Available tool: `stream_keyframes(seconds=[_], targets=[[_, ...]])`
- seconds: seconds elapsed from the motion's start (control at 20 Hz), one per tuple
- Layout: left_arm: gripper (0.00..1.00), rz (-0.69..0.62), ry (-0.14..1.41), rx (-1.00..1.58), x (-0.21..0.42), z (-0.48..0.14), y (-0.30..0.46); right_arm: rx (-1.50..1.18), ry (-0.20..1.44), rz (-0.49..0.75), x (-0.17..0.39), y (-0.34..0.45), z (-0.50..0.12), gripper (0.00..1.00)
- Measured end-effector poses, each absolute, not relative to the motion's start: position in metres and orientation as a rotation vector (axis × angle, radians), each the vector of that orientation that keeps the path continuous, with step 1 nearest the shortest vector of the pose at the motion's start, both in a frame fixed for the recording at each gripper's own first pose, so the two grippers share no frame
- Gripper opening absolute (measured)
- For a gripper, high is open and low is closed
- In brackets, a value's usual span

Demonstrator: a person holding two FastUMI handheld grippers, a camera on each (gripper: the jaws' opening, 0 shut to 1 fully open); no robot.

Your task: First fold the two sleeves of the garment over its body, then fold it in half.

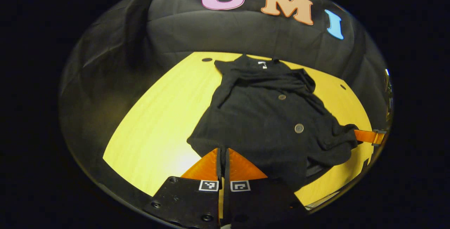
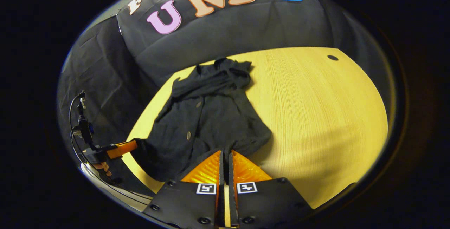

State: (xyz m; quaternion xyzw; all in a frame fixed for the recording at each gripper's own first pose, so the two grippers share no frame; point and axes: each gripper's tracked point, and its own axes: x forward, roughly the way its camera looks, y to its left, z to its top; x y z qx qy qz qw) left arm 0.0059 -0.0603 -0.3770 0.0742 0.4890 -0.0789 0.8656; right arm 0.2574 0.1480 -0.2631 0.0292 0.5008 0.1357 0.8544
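Partly hidden under its own folds, the black garment lies on the yellow table, sleeves bunched across the body near the collar, two buttons showing. The left gripper and right gripper each pinch the near hem, fingers closed on cloth; fingertips are buried in fabric.

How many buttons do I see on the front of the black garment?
2. On the black garment one button sits higher, toward the collar; the other button sits lower, toward the hem. More may be hidden in the folds.
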Motion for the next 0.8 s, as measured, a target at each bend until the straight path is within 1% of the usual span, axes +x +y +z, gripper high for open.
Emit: stream_keyframes(seconds=[0.2, 0.45, 0.6, 0.8], targets=[[0.0, -0.18, 0.882, 0.145, 0.084, -0.351, -0.069, 0.035, 0.969, 0.297, 0.311, 0.161, -0.237, 0.07], [0.0, -0.175, 0.746, 0.069, 0.184, -0.331, -0.095, -0.023, 0.823, 0.284, 0.411, 0.177, -0.205, 0.07], [0.0, -0.137, 0.692, 0.049, 0.243, -0.339, -0.104, -0.006, 0.774, 0.293, 0.47, 0.189, -0.2, 0.07], [0.0, -0.075, 0.629, 0.023, 0.324, -0.362, -0.115, -0.009, 0.715, 0.257, 0.549, 0.197, -0.214, 0.07]])
